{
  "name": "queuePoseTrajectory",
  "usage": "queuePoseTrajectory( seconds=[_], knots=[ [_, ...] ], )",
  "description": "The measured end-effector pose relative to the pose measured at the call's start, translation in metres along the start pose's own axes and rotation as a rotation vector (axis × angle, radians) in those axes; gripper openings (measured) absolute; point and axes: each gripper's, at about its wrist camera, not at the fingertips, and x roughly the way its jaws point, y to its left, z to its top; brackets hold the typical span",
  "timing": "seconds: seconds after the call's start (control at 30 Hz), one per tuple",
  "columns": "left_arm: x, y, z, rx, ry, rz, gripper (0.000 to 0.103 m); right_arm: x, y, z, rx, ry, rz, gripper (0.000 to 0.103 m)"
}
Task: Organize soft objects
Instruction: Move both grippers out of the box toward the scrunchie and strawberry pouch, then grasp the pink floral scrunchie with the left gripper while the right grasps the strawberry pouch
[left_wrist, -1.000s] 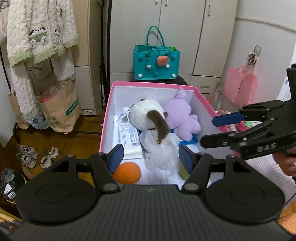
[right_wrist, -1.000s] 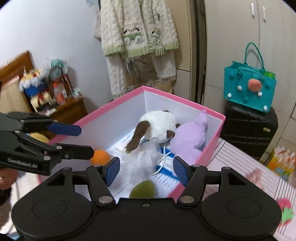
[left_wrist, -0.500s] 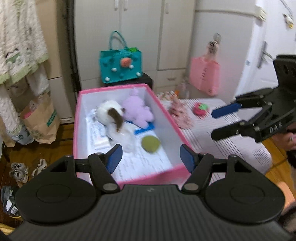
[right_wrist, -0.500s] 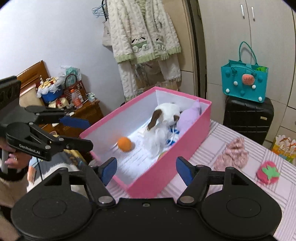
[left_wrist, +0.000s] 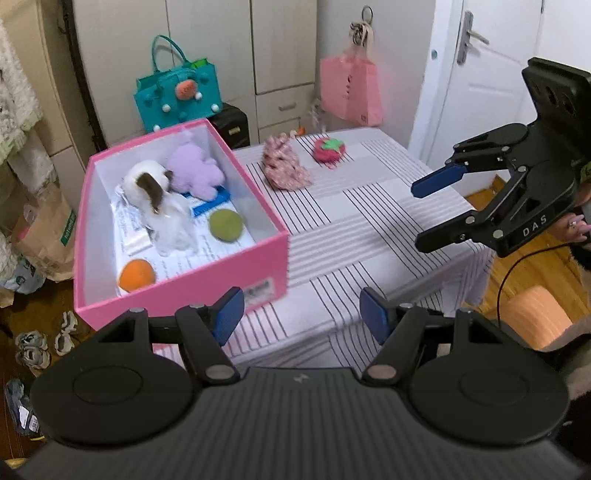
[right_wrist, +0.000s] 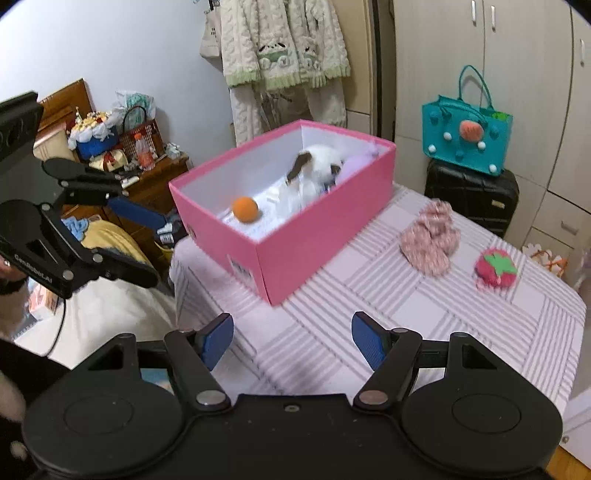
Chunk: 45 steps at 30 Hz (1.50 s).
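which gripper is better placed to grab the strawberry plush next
Probably the right. Both grippers are open and empty, but the right gripper hangs over the table's right side, where the strawberry plush lies. The left gripper sits by the pink box.

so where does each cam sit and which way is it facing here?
Left wrist: on the left tool, angled down at the pink box and striped table; own blue pads below, right tool at its right edge.
Right wrist: on the right tool, angled down across the table toward the box; left tool at its left edge.
Shared: box, orange ball, pink knit piece, strawberry toy, teal bag.
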Motion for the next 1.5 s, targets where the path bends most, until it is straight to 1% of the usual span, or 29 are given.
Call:
queuePoseTrajectory(
  seconds=[0.1, 0.23, 0.3, 0.37, 0.47, 0.57, 0.67, 0.77, 0.87, 0.97, 1.03, 1.1, 1.17, 1.27, 1.33, 1.4, 1.47, 1.5],
  knots=[
    [0.010, -0.008, -0.002, 0.001, 0.036, -0.016, 0.068, -0.002, -0.003, -0.013, 0.003, 0.024, -0.021, 0.076],
    [0.023, -0.017, -0.001, -0.005, 0.061, -0.046, 0.068, -0.004, -0.014, -0.029, 0.025, 0.024, -0.034, 0.076],
    [0.030, -0.022, 0.004, -0.013, 0.081, -0.067, 0.068, -0.004, -0.024, -0.037, 0.043, 0.019, -0.037, 0.076],
    [0.035, -0.028, 0.013, -0.012, 0.106, -0.096, 0.068, -0.006, -0.032, -0.043, 0.062, 0.006, -0.022, 0.076],
    [0.037, -0.037, 0.031, 0.002, 0.091, -0.111, 0.068, -0.015, -0.043, -0.045, 0.076, -0.025, 0.005, 0.076],
    [0.045, -0.045, 0.047, -0.005, 0.057, -0.128, 0.068, -0.024, -0.057, -0.047, 0.089, -0.087, -0.002, 0.078],
    [0.058, -0.049, 0.058, -0.027, 0.018, -0.134, 0.068, -0.023, -0.080, -0.051, 0.135, -0.136, -0.014, 0.078],
    [0.076, -0.051, 0.067, -0.055, -0.024, -0.117, 0.068, -0.015, -0.105, -0.055, 0.178, -0.176, -0.065, 0.078],
    [0.095, -0.054, 0.076, -0.072, -0.083, -0.064, 0.068, -0.005, -0.127, -0.058, 0.207, -0.206, -0.101, 0.078],
    [0.112, -0.056, 0.085, -0.081, -0.127, -0.017, 0.068, 0.005, -0.141, -0.057, 0.172, -0.222, -0.175, 0.078],
    [0.123, -0.057, 0.091, -0.094, -0.145, -0.008, 0.068, 0.013, -0.147, -0.053, 0.128, -0.228, -0.217, 0.078],
    [0.133, -0.057, 0.096, -0.113, -0.162, -0.004, 0.068, 0.019, -0.153, -0.049, 0.101, -0.231, -0.234, 0.078],
    [0.145, -0.058, 0.101, -0.138, -0.192, 0.018, 0.068, 0.029, -0.158, -0.043, 0.069, -0.231, -0.257, 0.078],
    [0.165, -0.056, 0.107, -0.184, -0.215, 0.038, 0.068, 0.040, -0.166, -0.037, 0.029, -0.234, -0.292, 0.078],
    [0.179, -0.055, 0.110, -0.201, -0.232, 0.074, 0.068, 0.049, -0.174, -0.033, 0.018, -0.236, -0.298, 0.078],
    [0.193, -0.054, 0.112, -0.207, -0.238, 0.104, 0.068, 0.057, -0.182, -0.030, 0.017, -0.231, -0.290, 0.078],
    [0.208, -0.049, 0.114, -0.219, -0.235, 0.101, 0.068, 0.068, -0.192, -0.027, 0.009, -0.224, -0.290, 0.078],
    [0.219, -0.046, 0.116, -0.228, -0.220, 0.098, 0.068, 0.073, -0.195, -0.026, 0.005, -0.220, -0.289, 0.078]
  ],
)
